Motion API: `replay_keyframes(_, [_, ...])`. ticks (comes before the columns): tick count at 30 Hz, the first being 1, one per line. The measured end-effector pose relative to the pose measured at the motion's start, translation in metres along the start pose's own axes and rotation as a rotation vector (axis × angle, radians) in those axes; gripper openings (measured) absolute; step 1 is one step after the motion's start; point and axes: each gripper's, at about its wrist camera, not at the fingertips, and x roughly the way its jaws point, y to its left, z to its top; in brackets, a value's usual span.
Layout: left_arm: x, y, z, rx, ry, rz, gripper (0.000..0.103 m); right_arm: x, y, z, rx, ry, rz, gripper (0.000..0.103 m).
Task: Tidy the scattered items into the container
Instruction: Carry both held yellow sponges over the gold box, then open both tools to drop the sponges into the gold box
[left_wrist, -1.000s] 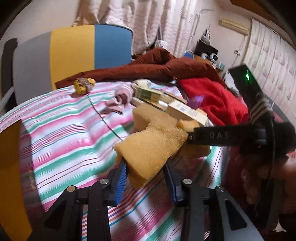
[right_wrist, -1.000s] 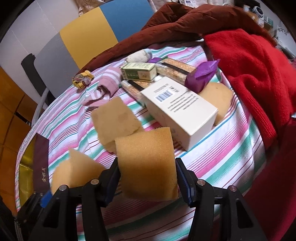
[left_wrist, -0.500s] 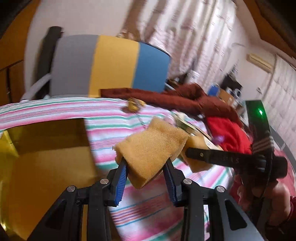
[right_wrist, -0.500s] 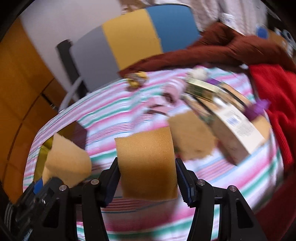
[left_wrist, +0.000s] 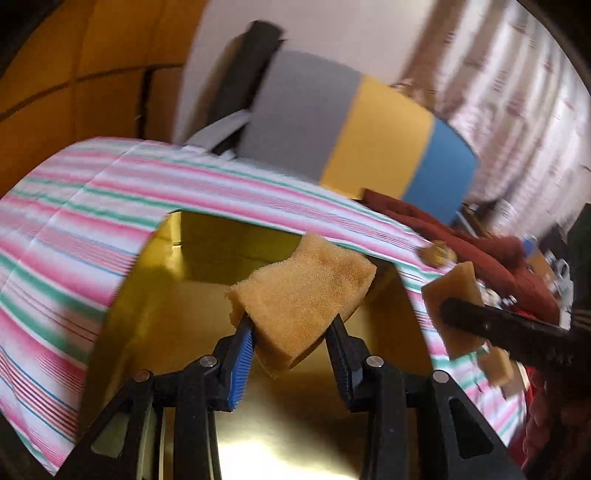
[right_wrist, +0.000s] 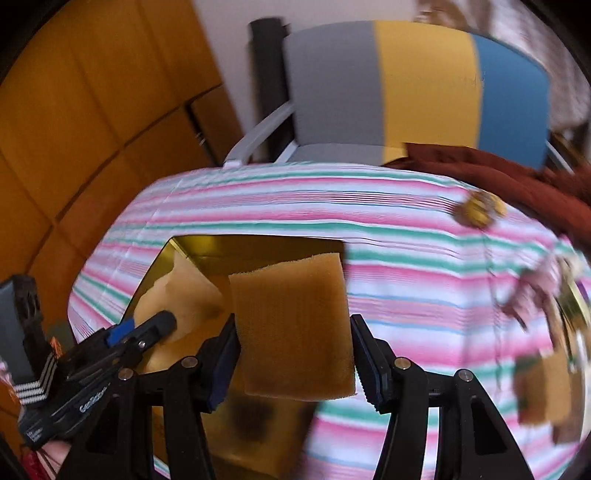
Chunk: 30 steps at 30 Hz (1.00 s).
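Observation:
My left gripper (left_wrist: 291, 347) is shut on a tan sponge (left_wrist: 303, 291) and holds it over the open gold-lined container (left_wrist: 147, 317). My right gripper (right_wrist: 295, 354) is shut on a second tan sponge (right_wrist: 295, 325), above the container's right edge (right_wrist: 258, 243). In the left wrist view the right gripper's sponge (left_wrist: 456, 295) shows at the right. In the right wrist view the left gripper (right_wrist: 147, 328) with its sponge (right_wrist: 181, 295) shows at the left, over the container.
The container sits on a pink, green and white striped cloth (right_wrist: 332, 199). A yellow toy (right_wrist: 478, 208) and blurred scattered items (right_wrist: 543, 387) lie to the right. A grey, yellow and blue chair (right_wrist: 406, 88) stands behind. A dark red blanket (left_wrist: 480, 251) lies beyond.
Both grippers have swung left with their sponges, away from the pile of items, and now hang at the gold container.

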Motion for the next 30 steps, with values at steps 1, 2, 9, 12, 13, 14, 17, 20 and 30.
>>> replay_keyframes(1, [0.006, 0.011, 0.004, -0.018, 0.007, 0.025, 0.038, 0.013, 0.010, 0.006, -0.022, 0.024, 0.009, 0.058])
replay_keyframes(2, [0.009, 0.018, 0.005, -0.027, 0.012, 0.037, 0.038, 0.026, 0.020, 0.012, -0.039, 0.046, 0.015, 0.058])
replay_keyframes(9, [0.032, 0.042, 0.017, -0.085, 0.036, 0.099, 0.040, 0.089, 0.052, 0.034, -0.064, 0.141, 0.032, 0.059])
replay_keyframes(12, [0.039, 0.053, 0.022, -0.141, 0.044, 0.115, 0.043, 0.109, 0.057, 0.041, -0.058, 0.153, 0.031, 0.059])
replay_keyframes(13, [0.039, 0.057, 0.024, -0.163, 0.051, 0.105, 0.046, 0.116, 0.058, 0.043, -0.053, 0.160, 0.038, 0.061])
replay_keyframes(14, [0.038, 0.060, 0.024, -0.182, 0.055, 0.115, 0.047, 0.123, 0.060, 0.045, -0.047, 0.167, 0.058, 0.067])
replay_keyframes(17, [0.033, 0.069, 0.025, -0.247, 0.055, 0.124, 0.054, 0.129, 0.058, 0.049, -0.014, 0.165, 0.108, 0.077])
replay_keyframes(20, [0.021, 0.074, 0.024, -0.310, 0.030, 0.075, 0.067, 0.123, 0.053, 0.051, 0.047, 0.125, 0.164, 0.092])
replay_keyframes(30, [-0.010, 0.033, -0.007, -0.245, -0.050, 0.073, 0.068, 0.055, 0.041, 0.028, 0.028, -0.009, 0.182, 0.092])
